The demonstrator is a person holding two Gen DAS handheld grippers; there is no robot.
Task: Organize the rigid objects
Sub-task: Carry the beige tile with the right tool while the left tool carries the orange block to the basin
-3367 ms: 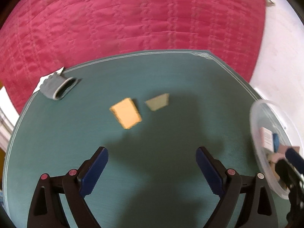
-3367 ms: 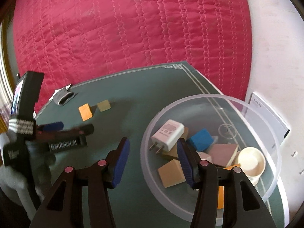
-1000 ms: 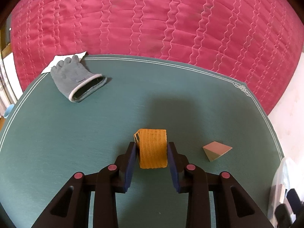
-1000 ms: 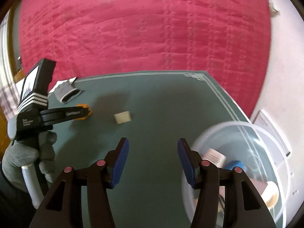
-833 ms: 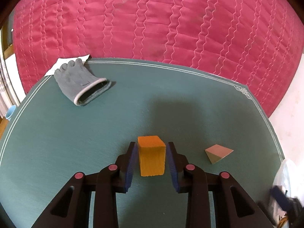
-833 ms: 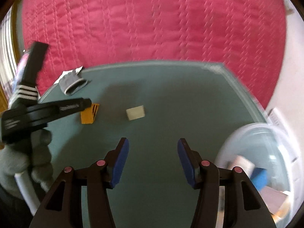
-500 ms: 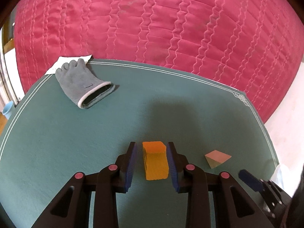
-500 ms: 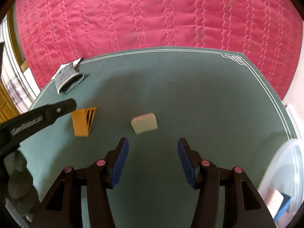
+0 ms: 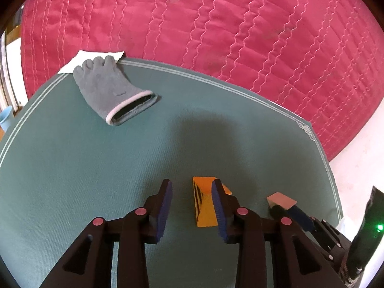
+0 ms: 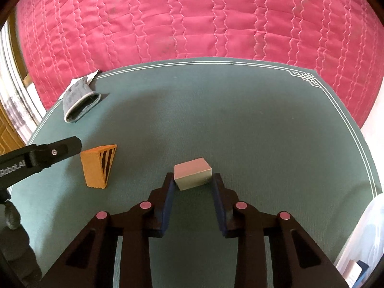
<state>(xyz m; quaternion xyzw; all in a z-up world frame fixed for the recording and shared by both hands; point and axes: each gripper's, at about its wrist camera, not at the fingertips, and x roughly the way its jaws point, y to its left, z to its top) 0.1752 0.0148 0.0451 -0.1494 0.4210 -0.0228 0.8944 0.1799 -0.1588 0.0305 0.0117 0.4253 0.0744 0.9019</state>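
An orange wedge block [image 9: 204,206] with a black-striped face stands on the green mat [image 9: 72,168] between the fingers of my left gripper [image 9: 192,184]. Its jaws are opening: the block leans on the right pad and a gap shows at the left pad. In the right wrist view the same orange wedge block [image 10: 97,166] sits just off the left gripper's finger [image 10: 55,152]. My right gripper [image 10: 192,180] is shut on a pale beige block [image 10: 193,174] that rests on the mat. The left wrist view shows that pale block [image 9: 280,198] held at the tips of the right gripper [image 9: 288,212].
A grey glove [image 9: 112,93] lies on a white paper [image 9: 72,64] at the mat's far left corner. A red quilted bedspread [image 10: 192,24] fills the background. The clear plastic bowl [image 10: 364,252] with several objects stands at the near right, past the mat's edge.
My right gripper swung left from the bowl, came down over the pale block and closed on it. My left gripper's jaws widened, and the orange wedge turned its striped face into view.
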